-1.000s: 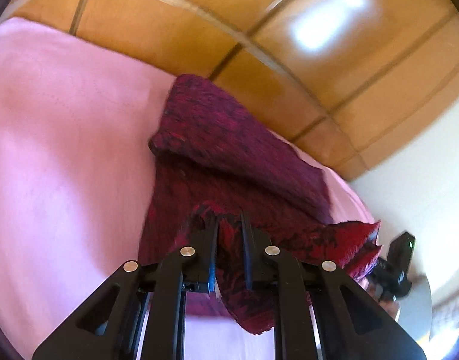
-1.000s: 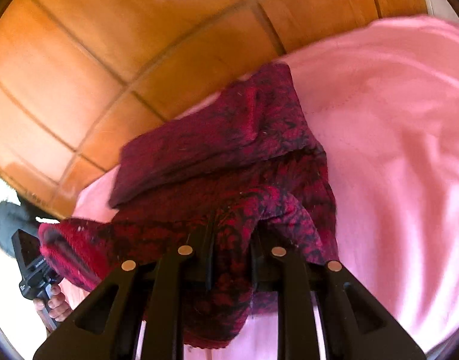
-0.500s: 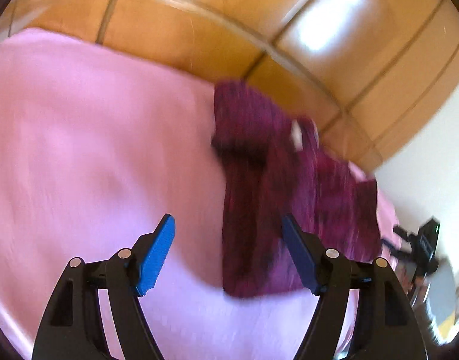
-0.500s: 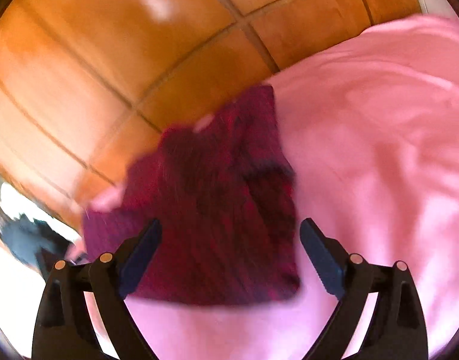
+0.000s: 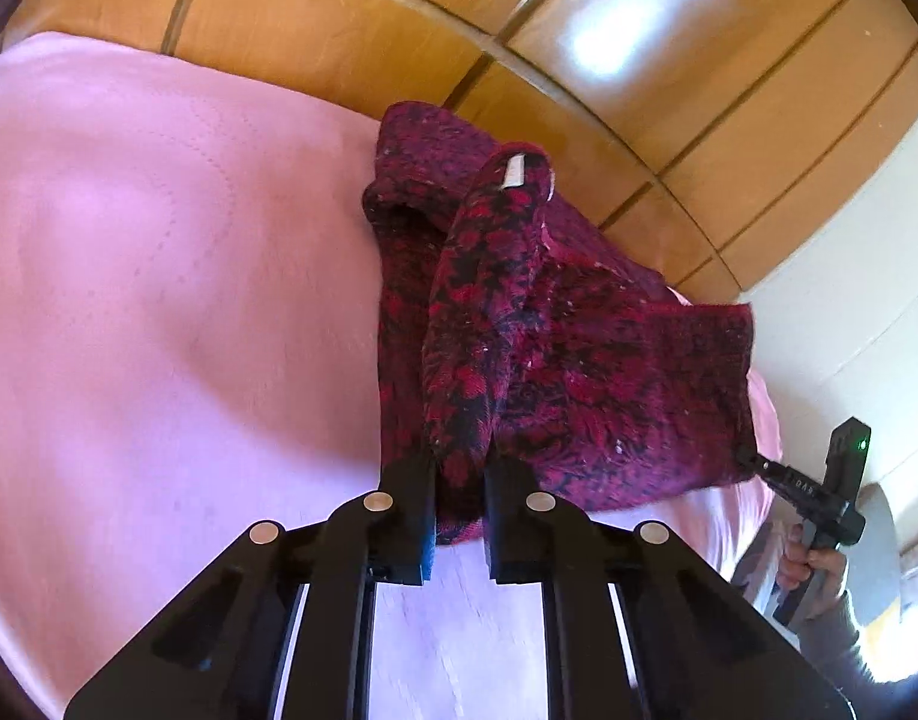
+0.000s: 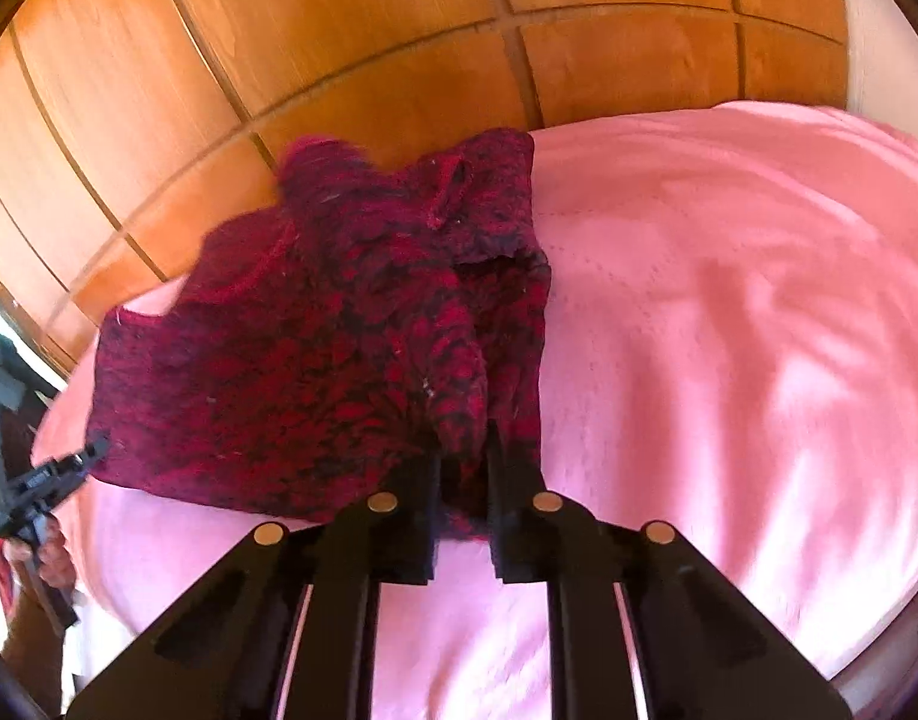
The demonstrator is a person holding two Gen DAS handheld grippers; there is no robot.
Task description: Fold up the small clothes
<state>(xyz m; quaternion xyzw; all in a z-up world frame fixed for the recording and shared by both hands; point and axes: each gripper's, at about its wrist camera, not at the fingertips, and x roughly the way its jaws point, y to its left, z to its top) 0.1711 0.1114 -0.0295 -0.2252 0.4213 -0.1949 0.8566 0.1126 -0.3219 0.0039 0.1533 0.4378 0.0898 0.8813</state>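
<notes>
A dark red and black knitted garment [image 5: 579, 348] lies partly folded on a pink bed cover [image 5: 159, 300]. My left gripper [image 5: 459, 480] is shut on a raised fold at the garment's near left corner. In the right wrist view the garment [image 6: 315, 348] spreads to the left, and my right gripper [image 6: 462, 474] is closing its jaws on a bunched fold at the near right corner, pads pressing the cloth. Each gripper also shows in the other's view, at a garment corner: the right gripper [image 5: 753, 462], the left gripper [image 6: 96, 449].
Glossy wooden panels [image 5: 639, 60] rise right behind the bed's far edge. A cream wall [image 5: 849, 276] stands at the right. A person's hand [image 5: 813, 558] holds the right gripper's handle. The pink cover [image 6: 729, 330] stretches wide beside the garment.
A second ago both grippers held lifted cloth. Half a second ago both stood open with the garment dropped flat. Now both have shut on folds at its near edge.
</notes>
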